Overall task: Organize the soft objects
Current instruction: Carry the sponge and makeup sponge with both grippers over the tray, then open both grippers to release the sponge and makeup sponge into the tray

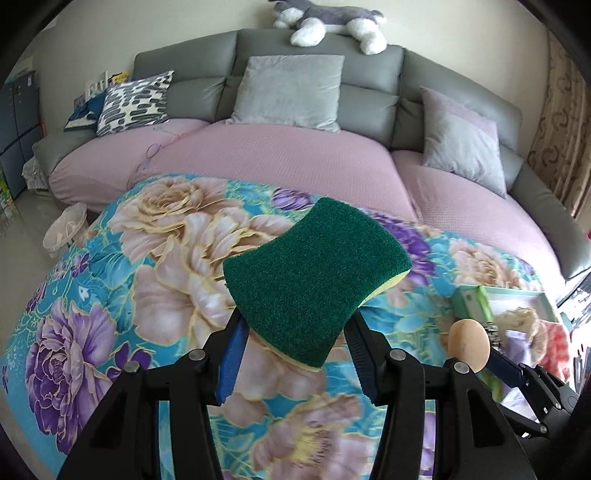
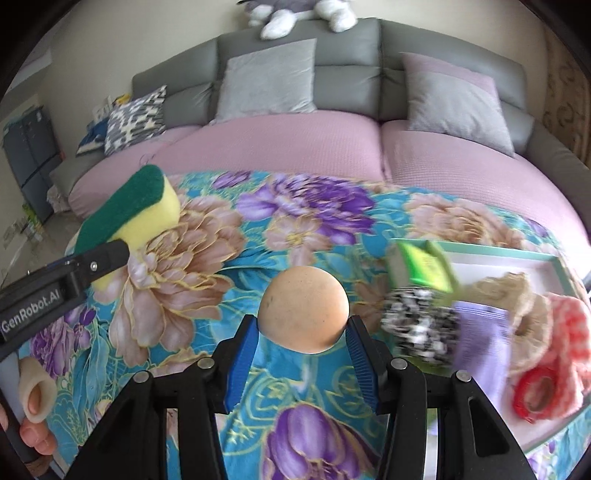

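Note:
My left gripper (image 1: 295,325) is shut on a green-and-yellow sponge (image 1: 314,277), held above the flowered cloth (image 1: 166,258); the sponge bends between the blue pads. The right wrist view shows the same sponge (image 2: 136,210) and left gripper (image 2: 110,254) at the left. My right gripper (image 2: 303,328) is shut on a tan egg-shaped soft ball (image 2: 303,308), also lifted over the cloth. That ball (image 1: 469,345) appears at the lower right of the left wrist view.
A teal-rimmed white tray (image 2: 546,269) at the right holds a green packet (image 2: 424,269), a black-and-white pouf (image 2: 417,325), a lilac cloth (image 2: 480,343), a beige knit piece (image 2: 517,295) and a red-and-white knit (image 2: 554,350). Behind is a pink-covered sofa (image 1: 295,158) with cushions and a plush dog (image 1: 325,18). A hand (image 2: 33,435) grips the left handle.

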The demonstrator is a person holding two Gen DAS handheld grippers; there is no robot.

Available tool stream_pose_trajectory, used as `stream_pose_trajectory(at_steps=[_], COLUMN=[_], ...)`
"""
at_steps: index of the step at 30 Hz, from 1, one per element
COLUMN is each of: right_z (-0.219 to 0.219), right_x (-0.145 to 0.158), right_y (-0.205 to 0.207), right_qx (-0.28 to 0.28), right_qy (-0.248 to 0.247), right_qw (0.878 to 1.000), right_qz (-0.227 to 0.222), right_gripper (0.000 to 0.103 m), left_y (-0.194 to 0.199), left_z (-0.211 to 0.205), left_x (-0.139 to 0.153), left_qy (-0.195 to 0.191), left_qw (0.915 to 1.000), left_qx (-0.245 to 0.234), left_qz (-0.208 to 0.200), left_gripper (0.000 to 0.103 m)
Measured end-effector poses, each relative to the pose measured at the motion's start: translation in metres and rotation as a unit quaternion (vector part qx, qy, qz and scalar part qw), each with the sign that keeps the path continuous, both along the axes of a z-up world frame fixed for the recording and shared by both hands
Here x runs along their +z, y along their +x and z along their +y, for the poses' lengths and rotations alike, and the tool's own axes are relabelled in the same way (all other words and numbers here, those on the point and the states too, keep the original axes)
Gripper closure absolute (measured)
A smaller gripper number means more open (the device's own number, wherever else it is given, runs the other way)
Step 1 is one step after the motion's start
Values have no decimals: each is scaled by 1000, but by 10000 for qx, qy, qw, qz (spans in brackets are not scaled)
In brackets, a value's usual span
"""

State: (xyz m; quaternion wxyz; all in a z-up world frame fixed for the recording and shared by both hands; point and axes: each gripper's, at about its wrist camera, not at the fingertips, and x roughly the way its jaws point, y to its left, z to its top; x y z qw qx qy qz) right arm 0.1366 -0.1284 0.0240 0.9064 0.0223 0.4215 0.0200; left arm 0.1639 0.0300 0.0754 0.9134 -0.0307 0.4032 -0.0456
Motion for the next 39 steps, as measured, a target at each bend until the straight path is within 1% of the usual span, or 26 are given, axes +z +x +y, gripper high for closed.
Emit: stream_pose_trajectory(at_steps=[6,11,15,19,22,25,30,37,39], right_z=[-40,-84,-123,-164,-188,-203,-223,-235,-237], right_x=[20,28,27,20,13,8,3,3,4], right_y=[-20,-35,-46,-57,-64,-68,-78,-84,-83], right_qx=[-449,-968,-1492,-1999,-2240,-2411,-2626,-2754,-2764], right_qy=[65,71,57,118,166,175,277,385,386], right_qw=[9989,9952,9888,9797,9742,9699,9640,9603,9601], right_qz=[-135,-156,-62,67,199,286,308,207,186], right_gripper=[51,51,51,51,51,51,51,51,50], left_y=[-10,-16,-21,-26,-27,-30,-27,-15,-13], left_z=[-42,-80,-116,-151,-175,-196,-222,-236,-236], left_x=[13,14,10,6,0,-6,-15,-23,-24], left_qy=[-34,-25,33,83,120,172,234,231,194], left_qw=[9992,9972,9943,9898,9864,9832,9789,9785,9790], left_qx=[-373,-728,-1062,-1421,-1639,-1816,-2024,-2039,-2015], left_qz=[-135,-141,-99,-60,-11,52,136,228,242], left_gripper=[48,48,48,48,48,48,47,46,44])
